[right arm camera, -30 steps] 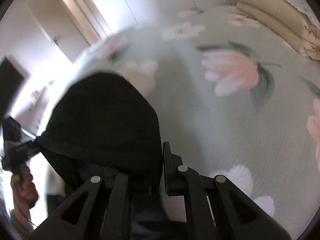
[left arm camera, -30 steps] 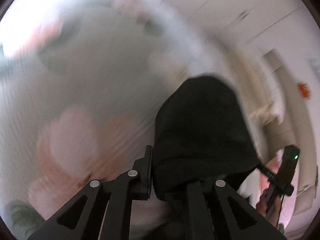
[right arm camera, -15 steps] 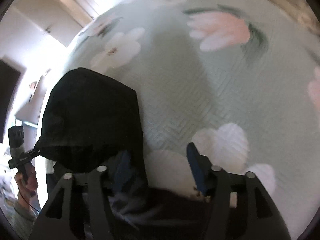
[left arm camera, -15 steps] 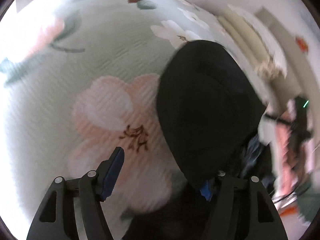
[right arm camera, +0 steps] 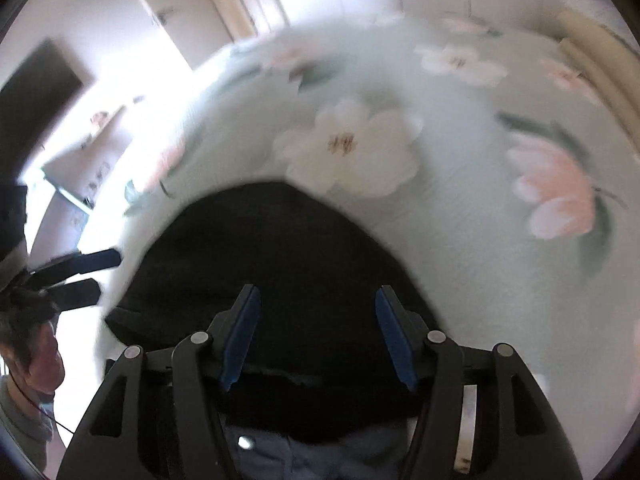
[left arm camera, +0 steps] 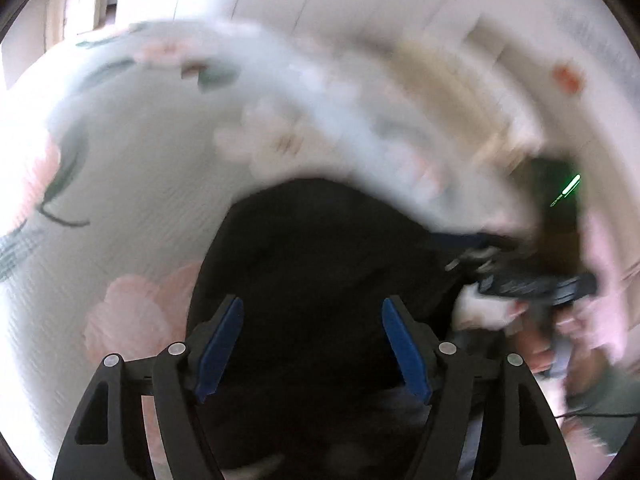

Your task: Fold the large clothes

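Left wrist view, heavily smeared by motion: left gripper (left arm camera: 312,344) spread wide, blue pads (left arm camera: 220,350) well apart with nothing pinched between them, poised over the black garment (left arm camera: 320,264). Garment lying in a dark mound on the floral bedspread (left arm camera: 120,168), taking up the near centre and reaching between the fingers. Off to the right, the other handheld unit as a dark blur with a green light streak (left arm camera: 570,185) above it and a hand (left arm camera: 552,344) wrapped round its grip. Beige pillows (left arm camera: 448,76) blurred at far right, pale cupboard doors beyond.

Right wrist view, sharper: right gripper (right arm camera: 316,332) likewise wide apart, blue pads (right arm camera: 242,336) gripping nothing, hovering above the same black garment (right arm camera: 280,264), whose rounded far edge stops just short of a white flower print (right arm camera: 352,148). Shown only here: a strip of blue-grey fabric (right arm camera: 328,456) peeking from beneath the garment's near edge; the left gripper (right arm camera: 86,276) seen from the side at far left, its two fingers parted and clear of the cloth; part of the person's face (right arm camera: 44,360) at lower left; a dark doorway and a bright corridor behind. Pink flower print (right arm camera: 556,188) to the right, pillows (right arm camera: 596,56) at far right.

No readable writing, brand or label in either view.
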A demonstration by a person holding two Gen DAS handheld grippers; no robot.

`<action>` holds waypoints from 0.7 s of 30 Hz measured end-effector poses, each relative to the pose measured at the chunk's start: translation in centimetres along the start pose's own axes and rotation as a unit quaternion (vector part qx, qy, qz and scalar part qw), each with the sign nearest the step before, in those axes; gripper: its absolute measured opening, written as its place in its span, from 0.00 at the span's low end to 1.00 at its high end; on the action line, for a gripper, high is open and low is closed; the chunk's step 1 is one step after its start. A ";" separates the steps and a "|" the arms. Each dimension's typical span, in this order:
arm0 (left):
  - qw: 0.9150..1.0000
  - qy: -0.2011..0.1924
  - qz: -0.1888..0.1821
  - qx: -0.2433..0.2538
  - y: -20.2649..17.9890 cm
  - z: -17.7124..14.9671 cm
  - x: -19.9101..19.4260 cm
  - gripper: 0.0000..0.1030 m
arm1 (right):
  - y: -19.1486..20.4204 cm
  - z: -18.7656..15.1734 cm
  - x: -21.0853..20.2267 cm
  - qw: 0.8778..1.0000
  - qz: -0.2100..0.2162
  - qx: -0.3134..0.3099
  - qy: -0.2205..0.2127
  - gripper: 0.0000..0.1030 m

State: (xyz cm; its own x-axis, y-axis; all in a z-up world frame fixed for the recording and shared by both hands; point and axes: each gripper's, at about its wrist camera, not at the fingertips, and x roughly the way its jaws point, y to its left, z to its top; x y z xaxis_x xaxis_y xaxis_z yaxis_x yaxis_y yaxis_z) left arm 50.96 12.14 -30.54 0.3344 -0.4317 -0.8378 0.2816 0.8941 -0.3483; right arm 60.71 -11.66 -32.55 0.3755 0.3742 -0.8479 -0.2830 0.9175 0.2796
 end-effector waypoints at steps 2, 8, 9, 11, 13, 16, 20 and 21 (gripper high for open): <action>0.998 0.064 0.025 -0.005 1.1 -1.6 4.4 0.59 | 0.1 -0.7 2.6 0.999 -0.033 -0.015 0.034 0.61; 0.998 0.039 0.052 0.010 1.2 -2.7 5.8 0.61 | -0.1 -3.9 6.3 0.994 -0.084 -0.043 0.053 0.58; 0.998 0.036 0.055 0.015 1.0 -2.8 5.5 0.61 | 0.1 -4.0 6.3 0.994 -0.091 -0.043 0.051 0.58; 0.998 0.034 0.052 0.021 0.9 -2.7 4.5 0.62 | 0.2 -4.0 6.2 0.994 -0.090 -0.042 0.053 0.59; 0.999 0.015 0.039 0.013 0.9 -3.0 1.7 0.62 | -0.1 -3.7 4.8 0.995 -0.067 -0.046 0.062 0.59; 0.999 -0.005 0.031 0.010 1.2 -3.8 -0.9 0.62 | -1.1 -3.7 0.8 0.999 -0.030 -0.032 0.032 0.59; 0.997 0.048 0.053 -0.025 4.2 -6.4 1.4 0.64 | -3.3 -5.5 -0.3 0.997 -0.059 -0.031 0.036 0.59; 0.997 0.051 0.047 -0.035 4.6 -6.6 1.9 0.64 | -4.1 -6.1 1.0 0.995 -0.076 -0.022 0.057 0.59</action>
State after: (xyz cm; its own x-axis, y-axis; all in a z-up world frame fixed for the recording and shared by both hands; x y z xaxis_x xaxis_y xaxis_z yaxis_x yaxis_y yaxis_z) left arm 46.93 16.22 -36.56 0.2625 -0.3335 -0.9055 0.1888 0.9380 -0.2908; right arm 56.89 -15.87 -37.26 0.3146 0.2122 -0.9252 -0.2709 0.9542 0.1267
